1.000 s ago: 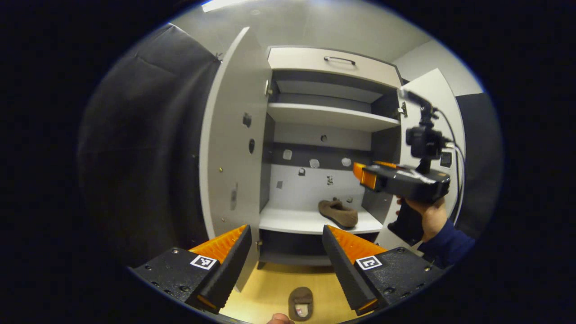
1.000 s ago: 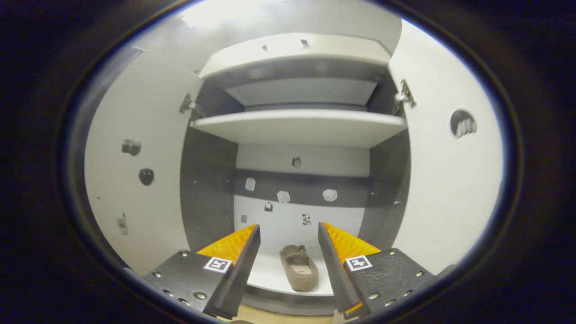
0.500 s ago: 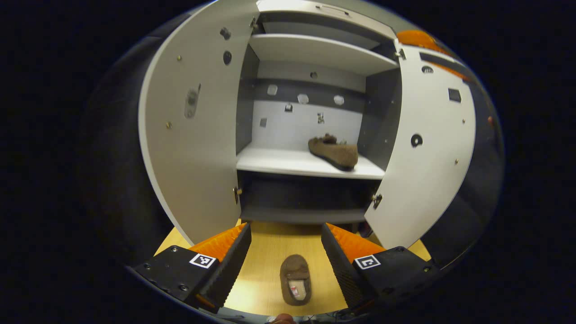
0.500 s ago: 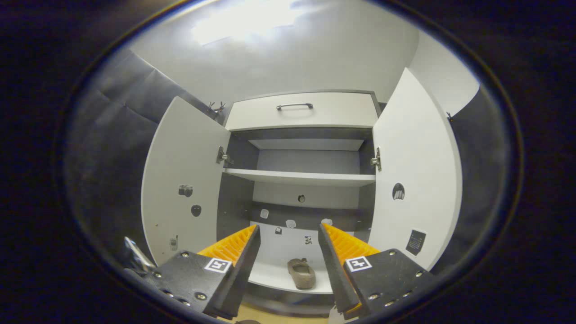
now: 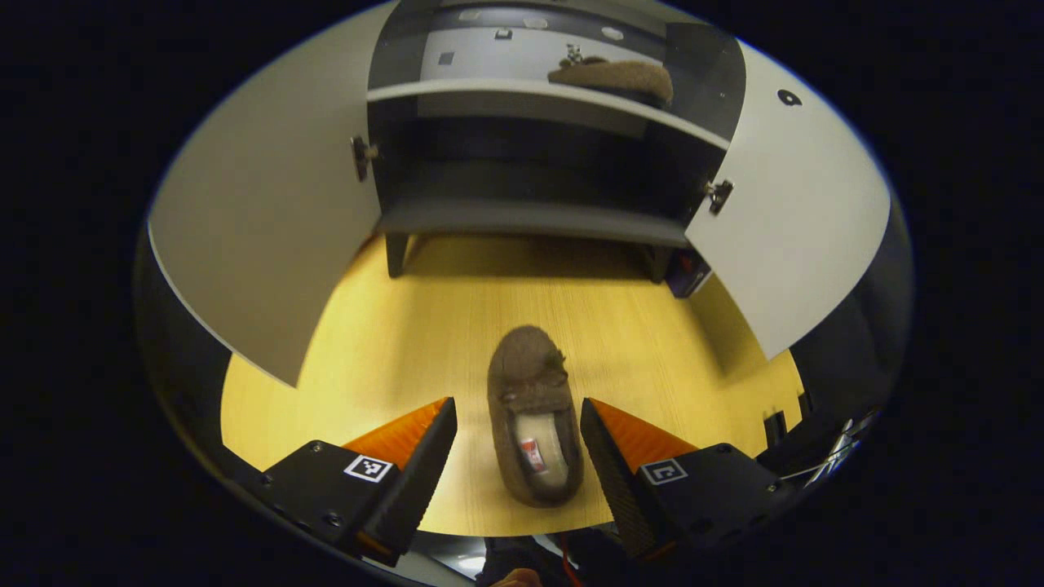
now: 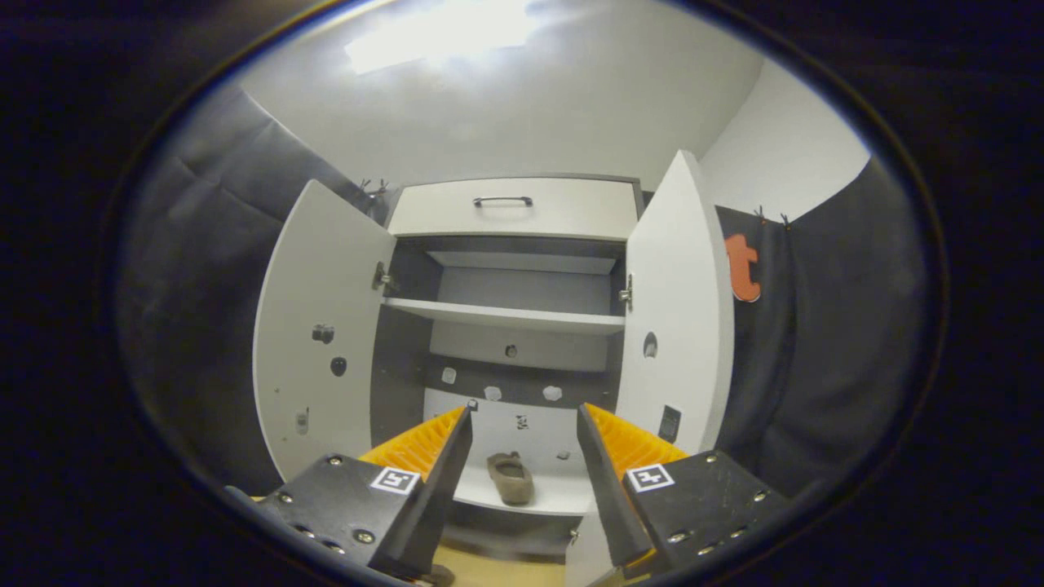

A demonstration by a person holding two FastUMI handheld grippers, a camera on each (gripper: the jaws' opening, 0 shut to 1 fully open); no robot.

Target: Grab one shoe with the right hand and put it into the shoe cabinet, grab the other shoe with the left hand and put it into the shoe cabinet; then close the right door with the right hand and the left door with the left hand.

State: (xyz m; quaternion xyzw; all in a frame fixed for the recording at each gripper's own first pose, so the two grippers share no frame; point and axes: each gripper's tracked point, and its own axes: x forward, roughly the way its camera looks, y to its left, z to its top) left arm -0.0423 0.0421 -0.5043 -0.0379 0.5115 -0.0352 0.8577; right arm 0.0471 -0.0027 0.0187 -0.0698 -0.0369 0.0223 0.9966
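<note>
Two white doors stand open on the shoe cabinet (image 6: 510,269), the left door (image 6: 322,326) swung wide and the right door (image 6: 673,302) seen nearly edge-on in the right gripper view. Below it lies the wooden floor (image 5: 408,326). One brown shoe (image 6: 510,478) rests on the cabinet's lower shelf (image 6: 555,493). The other shoe (image 5: 534,416) lies on the floor, toe toward the cabinet, between the spread fingers of the left gripper (image 5: 519,432), untouched. The right gripper (image 6: 522,444) hangs wide and empty, well back from the cabinet.
</note>
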